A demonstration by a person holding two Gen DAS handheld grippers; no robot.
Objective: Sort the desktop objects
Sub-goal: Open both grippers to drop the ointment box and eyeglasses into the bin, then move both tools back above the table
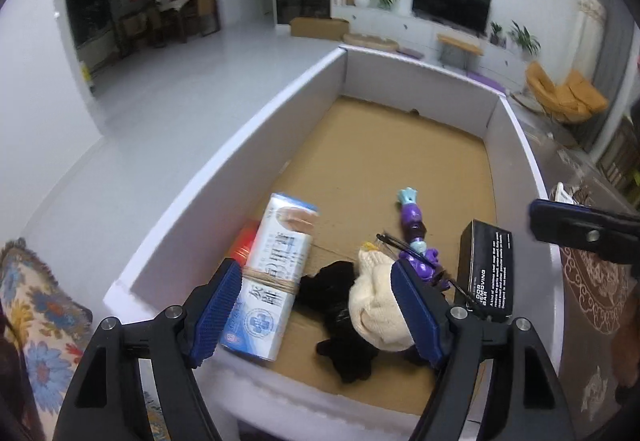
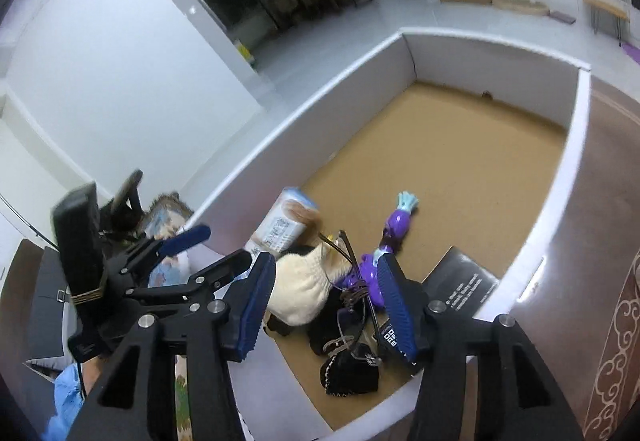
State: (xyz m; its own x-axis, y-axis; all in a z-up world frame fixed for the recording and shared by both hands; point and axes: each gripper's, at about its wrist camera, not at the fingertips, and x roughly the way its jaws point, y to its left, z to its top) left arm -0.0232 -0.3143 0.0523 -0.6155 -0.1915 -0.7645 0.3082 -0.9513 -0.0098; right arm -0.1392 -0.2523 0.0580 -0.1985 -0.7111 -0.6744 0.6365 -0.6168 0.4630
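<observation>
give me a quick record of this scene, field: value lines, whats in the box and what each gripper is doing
container: white-walled box with a brown cardboard floor
contents: white and blue carton tied with twine, cream knit sock, black pouch, purple toy figure, eyeglasses, black box
left gripper: open, empty, above the carton and sock
right gripper: open, empty, above the sock and eyeglasses
clustering: items crowd the near end; far end bare

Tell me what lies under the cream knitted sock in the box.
The cream knitted sock lies on a black fabric piece, which sticks out to its left and near side. A purple toy figure and thin glasses lie against it. Whatever else is beneath is covered.
</observation>
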